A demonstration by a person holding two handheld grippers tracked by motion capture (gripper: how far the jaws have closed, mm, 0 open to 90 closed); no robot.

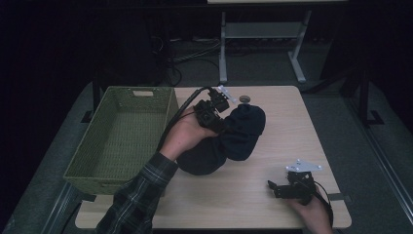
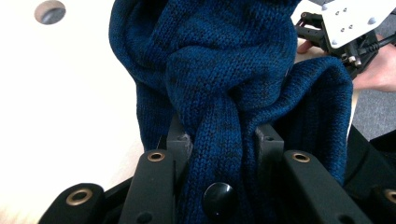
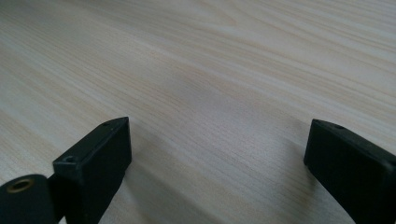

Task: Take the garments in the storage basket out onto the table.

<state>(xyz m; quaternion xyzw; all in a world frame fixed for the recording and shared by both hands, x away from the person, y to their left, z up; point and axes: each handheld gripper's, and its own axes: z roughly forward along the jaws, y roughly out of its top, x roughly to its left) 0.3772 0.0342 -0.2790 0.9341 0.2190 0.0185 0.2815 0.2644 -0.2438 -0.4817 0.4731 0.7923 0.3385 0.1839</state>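
Left gripper (image 2: 219, 149) clamps blue knit (image 1: 229, 141) (bunched), lying diagonally across table (image 1: 272, 195).

Left gripper (image 1: 220, 121) near the table's far edge, jaws clamped (on fabric); right gripper (image 1: 273, 187) near its front-right corner, jaws apart.

Plaid sleeve (image 1: 139, 195), black claws, grey plates.

Knitted blue wool garment (image 2: 224, 70); matt pale wood table (image 3: 196, 70); woven green basket (image 1: 122, 136).
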